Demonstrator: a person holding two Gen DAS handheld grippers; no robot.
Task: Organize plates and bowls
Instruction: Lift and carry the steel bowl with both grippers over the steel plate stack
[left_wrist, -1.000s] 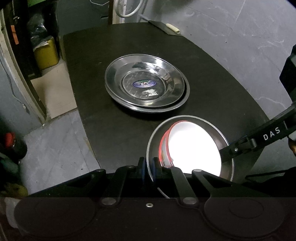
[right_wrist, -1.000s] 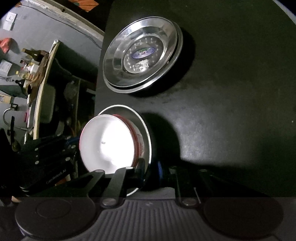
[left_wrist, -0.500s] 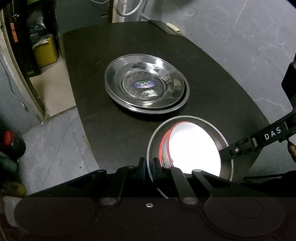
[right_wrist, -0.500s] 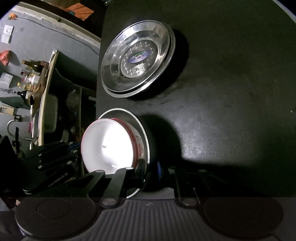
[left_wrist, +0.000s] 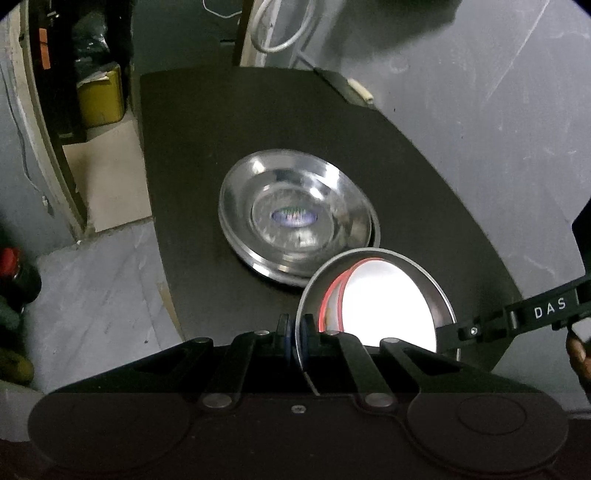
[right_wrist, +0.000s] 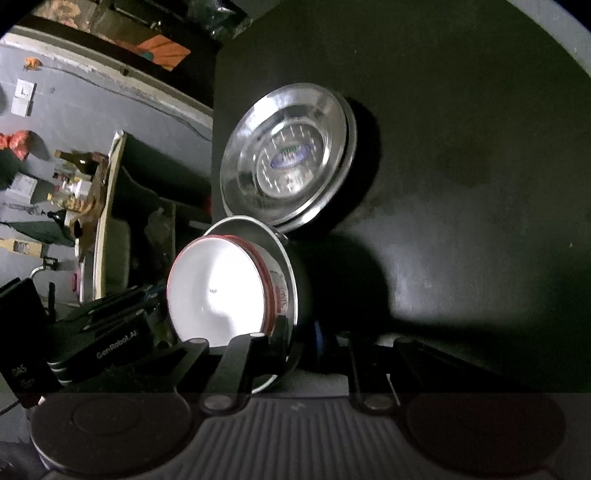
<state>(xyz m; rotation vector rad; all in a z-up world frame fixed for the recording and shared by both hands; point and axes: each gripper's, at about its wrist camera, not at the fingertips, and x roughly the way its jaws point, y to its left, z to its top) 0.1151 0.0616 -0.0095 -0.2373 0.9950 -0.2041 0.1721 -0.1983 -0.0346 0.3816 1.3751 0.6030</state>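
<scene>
**Both tongs were clamped on the steel bowl, beside the stacked plates**

Your left gripper (left_wrist: 295, 328) was closed narrow on the rim of the steel bowl (left_wrist: 314, 291); in the left wrist view the thin metal edge ran straight between its blue pads (left_wrist: 283, 332) at the lower centre of the frame. Your right gripper (right_wrist: 295, 343) held the same steel bowl (right_wrist: 291, 295) at the opposite rim, and its jaws were also tight on the bowl's wall. In the left wrist view this right gripper (left_wrist: 448, 334) reached in from the right edge and met the bowl's rim there.

Inside the steel bowl sat a white bowl with a red rim (left_wrist: 384, 302), very bright under the light. In the right wrist view the white bowl (right_wrist: 218, 291) filled the lower left centre of the frame.

The stack of steel plates (left_wrist: 295, 218) lay flat on the black table (left_wrist: 221, 122), in the middle of the left wrist view, up and to the left of the held bowl. The bowl's rim overlapped the near edge of the plates in the picture; whether they touched, I cannot tell. In the right wrist view the plates (right_wrist: 288, 158) were just above the bowl.
</scene>
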